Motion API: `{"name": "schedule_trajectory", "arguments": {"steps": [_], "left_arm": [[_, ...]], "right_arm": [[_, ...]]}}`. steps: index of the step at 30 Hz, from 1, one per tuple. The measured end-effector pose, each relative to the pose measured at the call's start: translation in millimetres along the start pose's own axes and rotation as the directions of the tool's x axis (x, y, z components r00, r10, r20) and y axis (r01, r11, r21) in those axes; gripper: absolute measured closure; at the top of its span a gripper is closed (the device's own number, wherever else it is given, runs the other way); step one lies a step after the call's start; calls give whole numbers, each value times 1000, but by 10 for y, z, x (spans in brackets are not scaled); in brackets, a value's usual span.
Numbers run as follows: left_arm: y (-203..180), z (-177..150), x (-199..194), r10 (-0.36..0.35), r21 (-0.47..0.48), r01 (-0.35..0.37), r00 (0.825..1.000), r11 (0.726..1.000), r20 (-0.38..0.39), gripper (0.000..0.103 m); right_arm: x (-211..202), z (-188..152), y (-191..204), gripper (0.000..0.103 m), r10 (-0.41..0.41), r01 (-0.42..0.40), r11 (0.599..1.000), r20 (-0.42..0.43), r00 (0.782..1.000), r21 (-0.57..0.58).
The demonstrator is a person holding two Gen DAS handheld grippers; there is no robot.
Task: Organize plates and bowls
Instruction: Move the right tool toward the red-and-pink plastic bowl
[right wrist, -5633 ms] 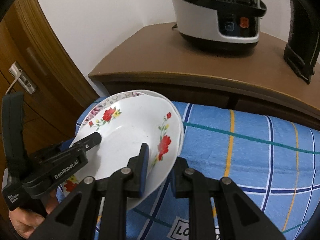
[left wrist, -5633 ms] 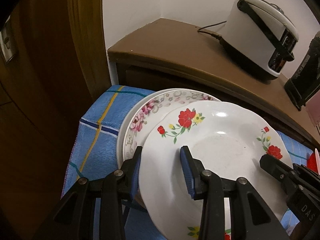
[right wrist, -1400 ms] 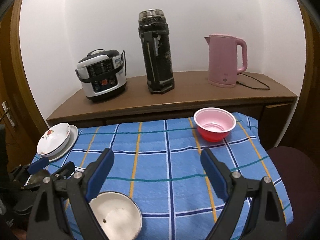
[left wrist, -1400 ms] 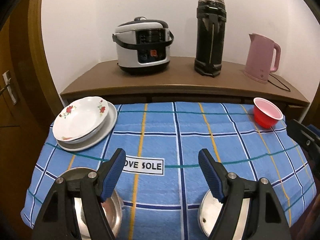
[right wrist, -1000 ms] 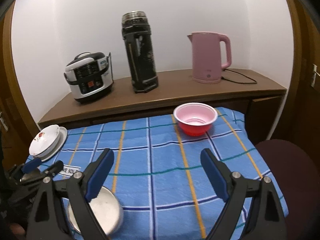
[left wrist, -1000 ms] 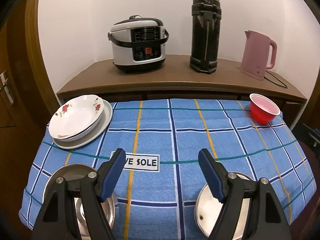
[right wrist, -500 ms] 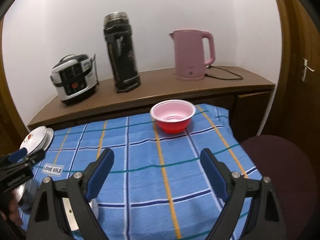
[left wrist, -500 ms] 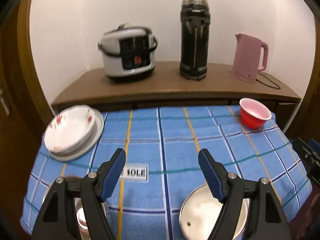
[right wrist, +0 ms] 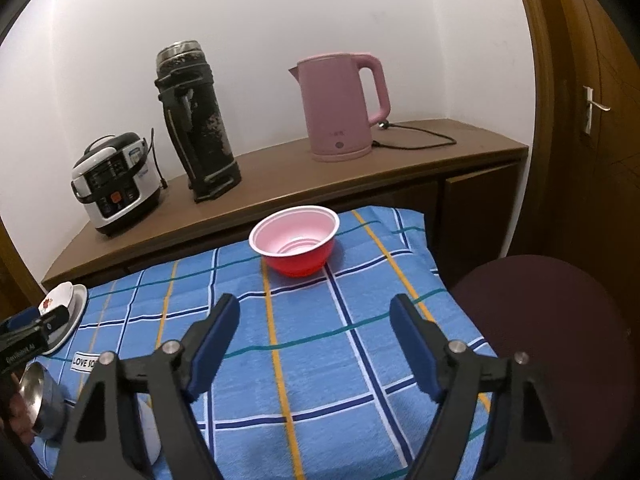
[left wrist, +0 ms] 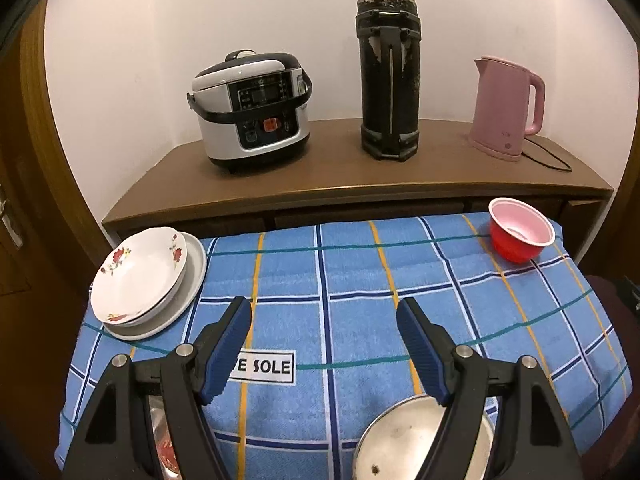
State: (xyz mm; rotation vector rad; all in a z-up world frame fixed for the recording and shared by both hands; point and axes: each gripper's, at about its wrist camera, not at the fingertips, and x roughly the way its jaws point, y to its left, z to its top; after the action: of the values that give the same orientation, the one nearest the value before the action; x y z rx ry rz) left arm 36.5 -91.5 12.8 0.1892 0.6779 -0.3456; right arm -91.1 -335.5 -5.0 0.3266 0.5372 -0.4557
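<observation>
Left gripper (left wrist: 324,344): angled down over tablecloth (left wrist: 360,280) near edge, jaws apart, empty. Right gripper (right wrist: 316,340): likewise tilted, jaws just narrowing, nothing between. Red bowl (right wrist: 295,240): far right corner. Flowered plates (left wrist: 140,276): far left corner.

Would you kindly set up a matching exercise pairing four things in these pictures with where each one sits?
Things:
1. red bowl
2. flowered plate
3. pink kettle
4. rice cooker

Places:
A. right end of the wooden shelf
B. far right corner of the blue cloth
C. left end of the wooden shelf
D. stacked at the cloth's far left corner

Pairs: 1-B, 2-D, 3-A, 4-C
</observation>
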Motion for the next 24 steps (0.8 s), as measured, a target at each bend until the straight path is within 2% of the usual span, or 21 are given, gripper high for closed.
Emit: {"name": "schedule_trajectory", "arguments": {"steps": [6, 10, 14, 16, 19, 20, 24], "left_arm": [[-192, 312, 32, -40, 26, 41, 999, 999, -11, 26], [-511, 588, 140, -79, 102, 79, 997, 992, -9, 26], [-901, 819, 411, -119, 163, 126, 991, 979, -56, 26], [-1125, 890, 612, -155, 177, 173, 982, 969, -111, 26], [-1406, 951, 910, -246, 161, 281, 947, 946, -207, 26], [-1504, 971, 1039, -257, 150, 296, 937, 943, -237, 26], [-1727, 1019, 1358, -272, 97, 310, 918, 946, -287, 26]], "right_arm": [[129, 126, -92, 24, -18, 18, 1000, -2, 1000, 6], [308, 310, -256, 30, -23, 23, 998, -7, 1000, 59], [593, 503, -396, 32, -2, 8, 991, -40, 999, 130], [805, 572, -446, 36, 9, 2, 988, -70, 998, 153], [1071, 615, -527, 44, 26, -3, 979, -112, 993, 202], [1128, 611, -542, 45, 31, -4, 977, -122, 992, 214], [1358, 625, -543, 45, 37, -4, 974, -140, 989, 226]]}}
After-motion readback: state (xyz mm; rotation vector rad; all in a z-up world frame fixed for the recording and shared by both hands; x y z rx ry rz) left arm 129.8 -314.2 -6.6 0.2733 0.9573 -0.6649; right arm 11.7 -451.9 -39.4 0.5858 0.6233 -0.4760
